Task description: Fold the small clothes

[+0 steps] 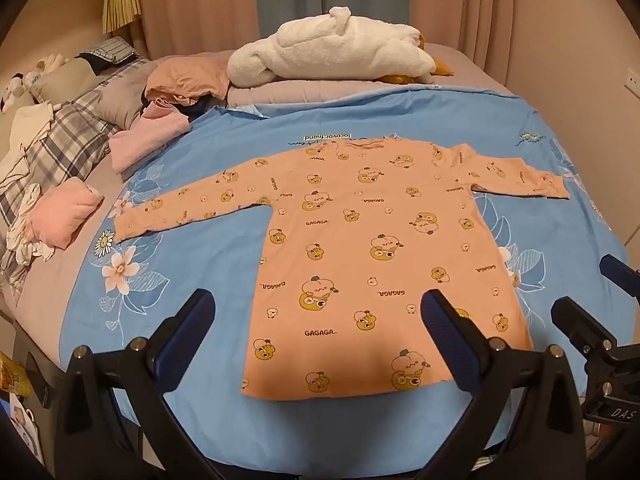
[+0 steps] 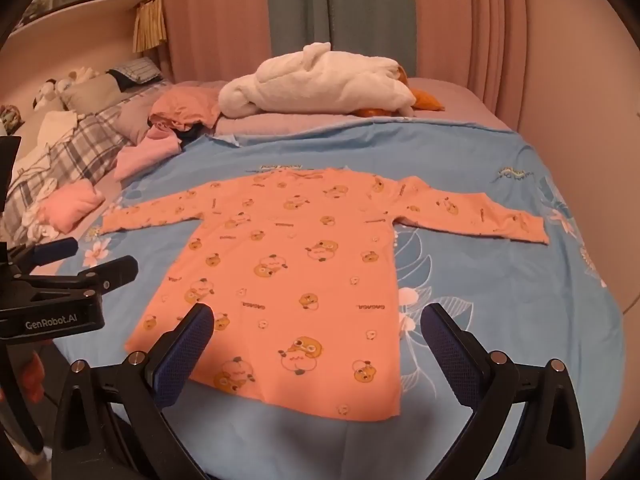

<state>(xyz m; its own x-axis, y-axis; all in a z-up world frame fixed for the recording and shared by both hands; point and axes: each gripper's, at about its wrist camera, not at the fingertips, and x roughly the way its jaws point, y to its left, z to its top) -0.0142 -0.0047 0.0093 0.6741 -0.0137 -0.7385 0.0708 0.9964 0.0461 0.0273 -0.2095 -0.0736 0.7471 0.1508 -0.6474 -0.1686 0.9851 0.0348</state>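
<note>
A small orange long-sleeved top (image 1: 360, 248) with cartoon prints lies flat on a blue floral sheet (image 1: 192, 264), both sleeves spread out sideways, hem toward me. My left gripper (image 1: 320, 316) is open and empty, held above the hem. The right gripper (image 1: 592, 292) shows at that view's right edge. In the right wrist view the top (image 2: 296, 280) lies the same way, and my right gripper (image 2: 316, 328) is open and empty above the hem. The left gripper (image 2: 80, 260) shows at the left there.
A white plush blanket bundle (image 1: 332, 48) lies at the far end of the bed. Pink and peach clothes (image 1: 160, 120) are heaped at the back left, and a folded pink piece (image 1: 64, 212) lies by plaid bedding (image 1: 60, 140). Curtains hang behind.
</note>
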